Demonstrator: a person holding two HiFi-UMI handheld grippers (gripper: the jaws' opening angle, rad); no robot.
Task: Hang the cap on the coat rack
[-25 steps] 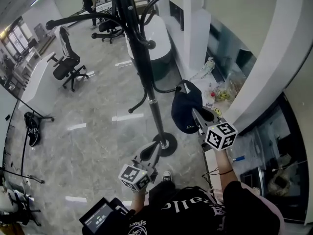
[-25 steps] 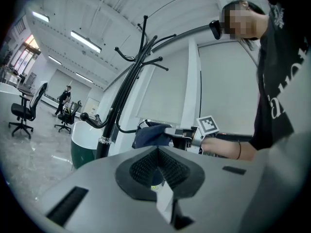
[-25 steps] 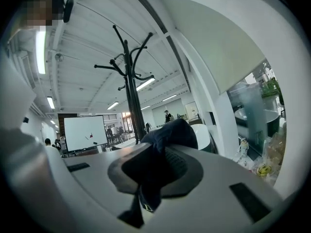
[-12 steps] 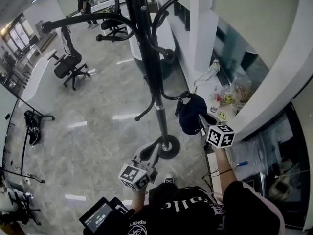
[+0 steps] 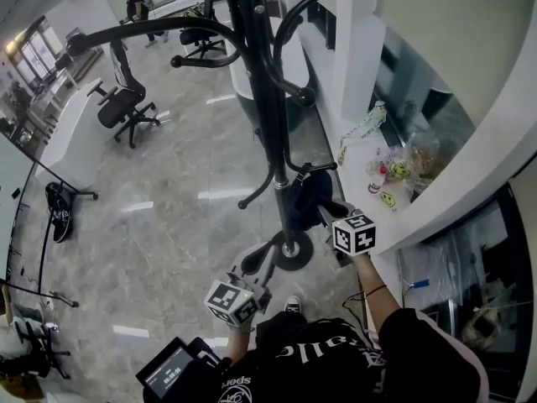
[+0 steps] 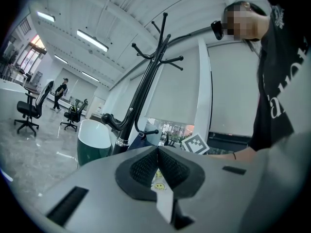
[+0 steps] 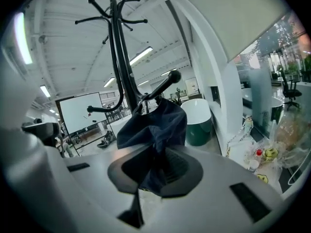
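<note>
Beside the coat rack (image 5: 273, 133), right gripper (image 7: 156, 169) pinches cap (image 7: 156, 125) — left gripper (image 6: 158, 165) jaws seemingly closed.

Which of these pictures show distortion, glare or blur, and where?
Head view: strong fisheye bends the coat rack; lamp reflections glare on the floor. Left gripper view: dark corners, a mosaic patch at top right. Right gripper view: dark corners, a ceiling lamp washed out at left, the cap sharp.

A glossy grey marble floor (image 5: 168, 217) spreads under black office chairs (image 5: 126, 107) beside a curved white desk (image 5: 71, 137). A white column (image 5: 361, 49) and glass panels (image 5: 419, 112) line the right side. Strip lights (image 6: 91, 41) cross the white ceiling (image 6: 146, 4). A person (image 5: 132, 2) stands far off.
</note>
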